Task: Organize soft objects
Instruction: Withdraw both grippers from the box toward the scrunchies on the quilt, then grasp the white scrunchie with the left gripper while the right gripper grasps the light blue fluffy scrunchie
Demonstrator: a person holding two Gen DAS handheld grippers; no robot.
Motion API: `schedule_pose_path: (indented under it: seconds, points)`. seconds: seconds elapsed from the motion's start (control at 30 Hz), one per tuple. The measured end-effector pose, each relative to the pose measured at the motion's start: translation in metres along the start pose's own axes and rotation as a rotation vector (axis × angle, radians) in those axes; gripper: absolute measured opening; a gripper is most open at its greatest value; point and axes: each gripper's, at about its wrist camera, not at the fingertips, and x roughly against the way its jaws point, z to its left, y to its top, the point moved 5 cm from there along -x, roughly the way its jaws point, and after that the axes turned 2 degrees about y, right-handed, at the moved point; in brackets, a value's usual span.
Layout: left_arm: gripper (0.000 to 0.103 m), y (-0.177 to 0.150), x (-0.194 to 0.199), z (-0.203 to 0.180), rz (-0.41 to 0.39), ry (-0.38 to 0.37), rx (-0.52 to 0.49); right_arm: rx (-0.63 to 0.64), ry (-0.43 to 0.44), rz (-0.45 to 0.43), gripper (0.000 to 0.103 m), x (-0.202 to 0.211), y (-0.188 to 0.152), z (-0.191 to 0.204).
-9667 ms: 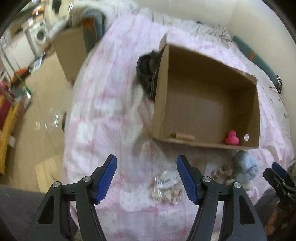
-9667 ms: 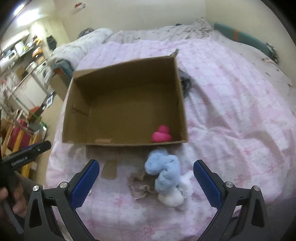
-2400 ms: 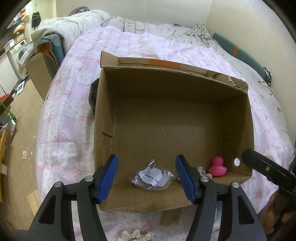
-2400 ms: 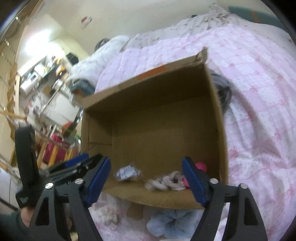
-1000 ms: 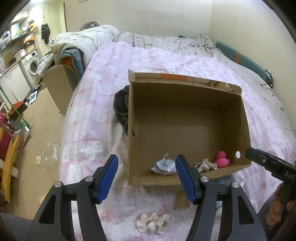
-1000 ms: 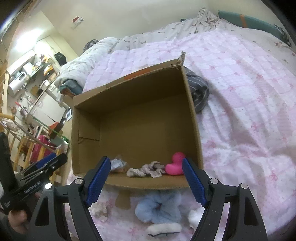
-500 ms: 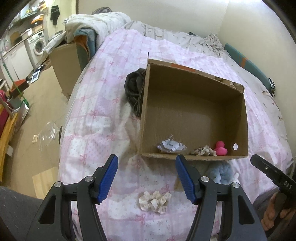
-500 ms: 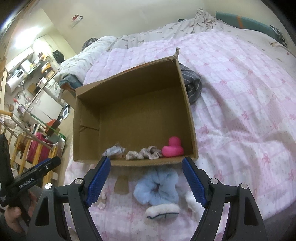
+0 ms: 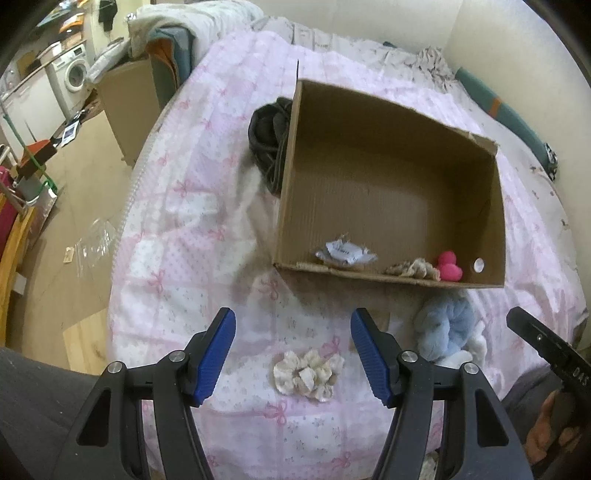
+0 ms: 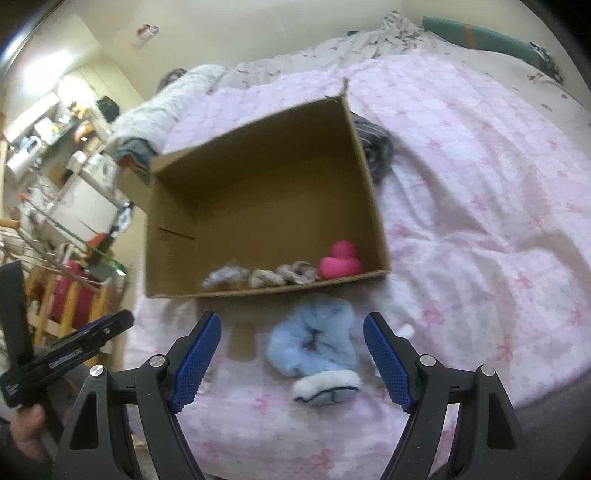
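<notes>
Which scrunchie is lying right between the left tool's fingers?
The cream scrunchie, on the pink quilt outside the cardboard box. The fluffy blue scrunchie lies further right, and the beige one is inside the box.

right gripper hangs spread over blue scrunchie.

I am looking into a lived-in bedroom of a home. A wide bed fills most of both views, covered by a pink quilt printed with bows, with a rumpled grey floral blanket bunched near the plain cream wall. Off the bed's edge I see wood flooring and a white front-loading washing machine under a counter. In the right wrist view cluttered shelves stand in a brightly lit adjoining area.
</notes>
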Motion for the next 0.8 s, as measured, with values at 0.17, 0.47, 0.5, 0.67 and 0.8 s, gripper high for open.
schedule_pose_path:
  seconds: [0.17, 0.47, 0.5, 0.67, 0.8]
  points:
    - [0.062, -0.004, -0.012, 0.009, 0.049, -0.004, 0.049, -0.029, -0.027, 0.038, 0.084, -0.009, -0.002, -0.008]
    - [0.062, -0.025, -0.046, 0.033, 0.234, -0.016, 0.18, -0.055, -0.019, 0.051, 0.084, -0.012, -0.002, -0.011]
    - [0.062, -0.029, -0.052, 0.031, 0.266, -0.023, 0.179, -0.059, -0.018, 0.053, 0.084, -0.012, -0.002, -0.011]
    - [0.062, -0.042, -0.074, 0.009, 0.352, -0.072, 0.147, -0.075, -0.015, 0.066, 0.084, -0.016, -0.003, -0.014]
    - [0.062, -0.049, -0.09, -0.013, 0.395, -0.092, 0.083, -0.09, -0.012, 0.073, 0.084, -0.017, -0.003, -0.016]
